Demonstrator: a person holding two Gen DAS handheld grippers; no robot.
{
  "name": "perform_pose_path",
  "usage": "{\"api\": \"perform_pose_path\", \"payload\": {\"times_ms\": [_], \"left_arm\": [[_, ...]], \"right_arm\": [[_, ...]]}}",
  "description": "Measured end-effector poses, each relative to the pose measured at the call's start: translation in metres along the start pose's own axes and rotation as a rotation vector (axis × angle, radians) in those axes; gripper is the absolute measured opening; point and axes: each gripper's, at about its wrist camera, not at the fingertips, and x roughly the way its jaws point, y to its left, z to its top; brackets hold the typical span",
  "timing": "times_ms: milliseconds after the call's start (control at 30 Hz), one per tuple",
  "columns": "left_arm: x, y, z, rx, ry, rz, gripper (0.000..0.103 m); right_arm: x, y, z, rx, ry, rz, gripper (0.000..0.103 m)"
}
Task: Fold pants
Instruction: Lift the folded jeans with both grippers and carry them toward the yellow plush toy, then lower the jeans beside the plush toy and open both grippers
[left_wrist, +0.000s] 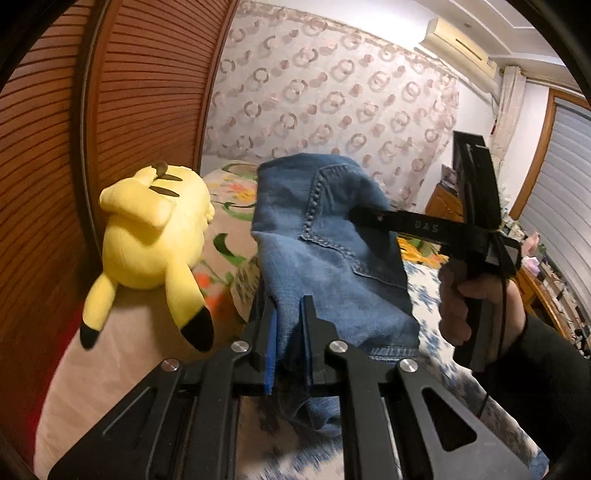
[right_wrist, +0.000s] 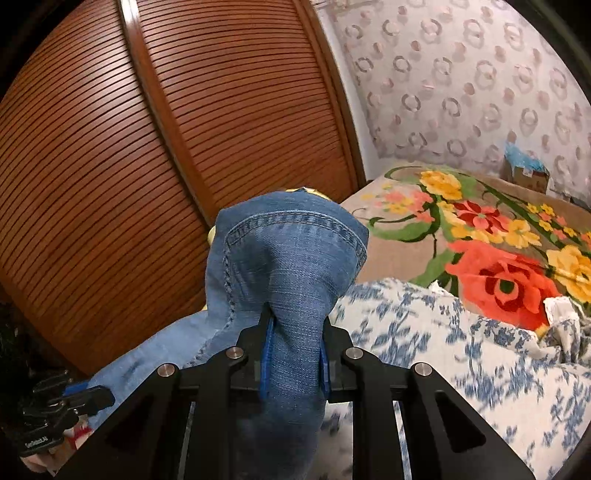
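Currently both tools have the jeans (left_wrist: 325, 229) off the bed. Left gripper (left_wrist: 290, 314): jaws pinched onto a bunched thickness of denim, blue pads pressed into the cloth on both sides. Right gripper (right_wrist: 297, 325): likewise clamped on a gathered hump of the same garment, which rises above the jaws and shows a stitched seam. From the left wrist view, the right tool reaches in from the right, its tip buried in the denim near a pocket seam, with the person's right hand (left_wrist: 461, 295) wrapped around its handle.

Jeans hang between the two grips, held above the blue-and-white floral sheet (right_wrist: 461, 354), with the flowered blanket (right_wrist: 491, 258) beyond. A yellow plush toy (left_wrist: 155, 240) lies on the bed beside the wooden slatted wardrobe (right_wrist: 147, 147), just left of the raised cloth.

Progress, as a judgement: early or middle. The garment looks bunched and crumpled, not flat; no clean crease or stacked layers are visible. How many folds exist cannot be told, since most of the cloth drops out of sight below the jaws. Left to do: spread it on the bed, align the legs, fold down to a compact stack.
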Motion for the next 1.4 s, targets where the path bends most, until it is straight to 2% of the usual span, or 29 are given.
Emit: {"api": "perform_pose_path", "payload": {"times_ms": [100,300,367,467,567,667,833,900,1100,1167,1267,1400], "left_arm": [[0.019,0.006,0.006,0.003,0.032,0.01,0.012],[0.041,0.001,0.003,0.055,0.079,0.046,0.012],[0.042,-0.002,0.001,0.058,0.086,0.056,0.012],[0.047,-0.002,-0.005,0.065,0.112,0.081,0.012],[0.052,0.0,-0.012,0.059,0.132,0.092,0.012],[0.051,0.002,-0.015,0.045,0.126,0.092,0.012],[0.053,0.0,-0.016,0.043,0.123,0.1,0.012],[0.053,0.0,-0.017,0.047,0.125,0.103,0.012],[0.054,-0.002,-0.017,0.054,0.124,0.112,0.013],[0.054,-0.002,-0.017,0.055,0.125,0.11,0.013],[0.053,-0.002,-0.016,0.051,0.128,0.113,0.015],[0.045,-0.005,-0.013,0.046,0.117,0.119,0.016]], "right_arm": [[0.016,-0.013,-0.003,0.051,0.018,-0.016,0.02],[0.037,-0.029,-0.013,0.02,0.077,-0.082,0.024],[0.04,-0.036,-0.01,0.029,0.112,-0.072,0.032],[0.038,-0.042,0.001,0.029,0.139,-0.063,0.038],[0.027,-0.038,0.011,-0.015,0.124,-0.072,0.038],[0.002,-0.032,0.022,-0.055,0.039,-0.134,0.038],[0.007,-0.012,0.043,-0.127,0.011,-0.039,0.037],[0.023,-0.006,0.044,-0.157,0.032,-0.03,0.033],[0.072,-0.03,0.046,-0.094,0.128,-0.124,0.028],[0.081,-0.031,0.048,-0.086,0.146,-0.128,0.028],[0.087,-0.029,0.05,-0.088,0.146,-0.138,0.028],[0.07,-0.014,0.046,-0.086,0.133,-0.153,0.028]]}}
